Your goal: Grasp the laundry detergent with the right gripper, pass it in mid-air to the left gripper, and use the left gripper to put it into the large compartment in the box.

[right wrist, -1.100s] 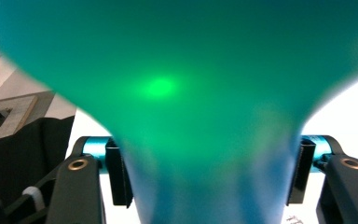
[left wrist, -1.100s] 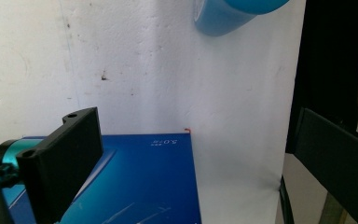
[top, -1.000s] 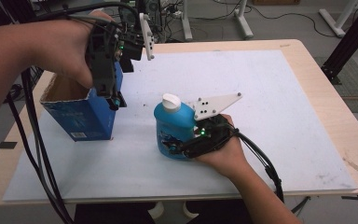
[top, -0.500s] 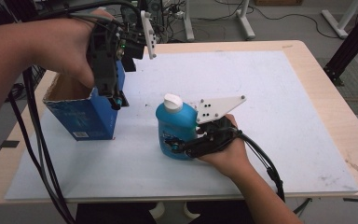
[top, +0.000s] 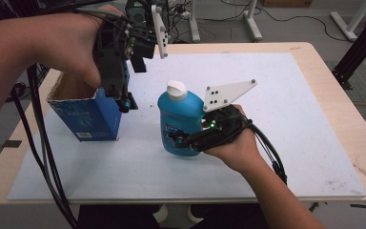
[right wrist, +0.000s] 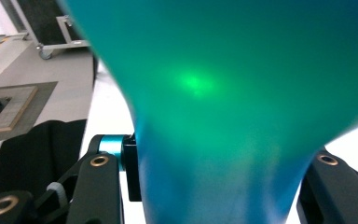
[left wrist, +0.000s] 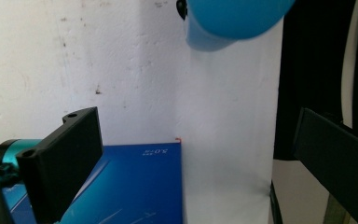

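- The blue plastic bottle with a white cap [top: 180, 119] stands mid-table on the white mat [top: 286, 109], just right of the open blue cardboard box [top: 88, 112]
- The right gripper [top: 183, 140] has its jaws closed on the bottle's lower body; to lift it well, I judge, keep it upright and clear the box rim before lowering
- The left gripper [top: 124, 100] hangs over the box's right side, jaws wide apart, holding nothing
- The box's inside is hidden, and the bottle label is unreadable

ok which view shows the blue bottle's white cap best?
High view: the white cap sits in full on the upright blue bottle, clamped low by the right tool. The right gripper view gives a blurred close-up of the body; the left gripper view catches a blue edge.
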`<state>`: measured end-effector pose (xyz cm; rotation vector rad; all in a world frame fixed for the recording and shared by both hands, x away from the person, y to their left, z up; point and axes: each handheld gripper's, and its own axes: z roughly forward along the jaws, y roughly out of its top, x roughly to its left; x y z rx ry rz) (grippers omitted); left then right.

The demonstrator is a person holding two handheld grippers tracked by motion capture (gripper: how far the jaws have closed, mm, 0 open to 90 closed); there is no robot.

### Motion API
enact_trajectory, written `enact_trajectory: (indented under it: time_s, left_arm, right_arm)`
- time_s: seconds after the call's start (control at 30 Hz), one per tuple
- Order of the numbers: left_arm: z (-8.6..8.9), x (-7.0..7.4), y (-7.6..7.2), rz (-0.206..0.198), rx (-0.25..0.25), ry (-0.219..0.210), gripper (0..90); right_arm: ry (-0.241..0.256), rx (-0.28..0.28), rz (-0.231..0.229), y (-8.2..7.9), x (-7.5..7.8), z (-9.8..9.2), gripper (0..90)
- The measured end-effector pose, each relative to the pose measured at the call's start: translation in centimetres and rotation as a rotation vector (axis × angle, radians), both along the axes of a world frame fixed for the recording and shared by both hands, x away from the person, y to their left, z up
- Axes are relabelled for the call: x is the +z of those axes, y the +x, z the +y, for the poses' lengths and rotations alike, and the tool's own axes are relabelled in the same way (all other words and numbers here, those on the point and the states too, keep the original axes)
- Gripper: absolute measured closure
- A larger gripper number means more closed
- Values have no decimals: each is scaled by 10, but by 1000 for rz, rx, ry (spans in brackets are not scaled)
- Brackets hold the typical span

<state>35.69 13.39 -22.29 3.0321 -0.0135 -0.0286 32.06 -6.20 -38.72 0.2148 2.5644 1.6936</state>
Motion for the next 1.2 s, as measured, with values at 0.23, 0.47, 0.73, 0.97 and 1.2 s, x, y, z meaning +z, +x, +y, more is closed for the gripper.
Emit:
enact_trajectory:
  time_s: [0.23,0.47,0.73,0.97,1.2]
  left_arm:
    - [-11,5,-7,21,-7,21,18]
    - [-24,9,-15,20,-11,25,18]
    - [-34,9,-19,34,-1,37,18]
    - [-42,7,-22,36,7,51,18]
    - [-50,6,-24,43,26,72,18]
  right_arm:
    - [-37,26,-3,-1,16,9,459]
    - [-45,51,9,1,28,17,459]
    - [-52,73,10,1,33,26,459]
    - [-45,96,14,1,38,30,460]
    - [-43,100,20,2,39,30,459]
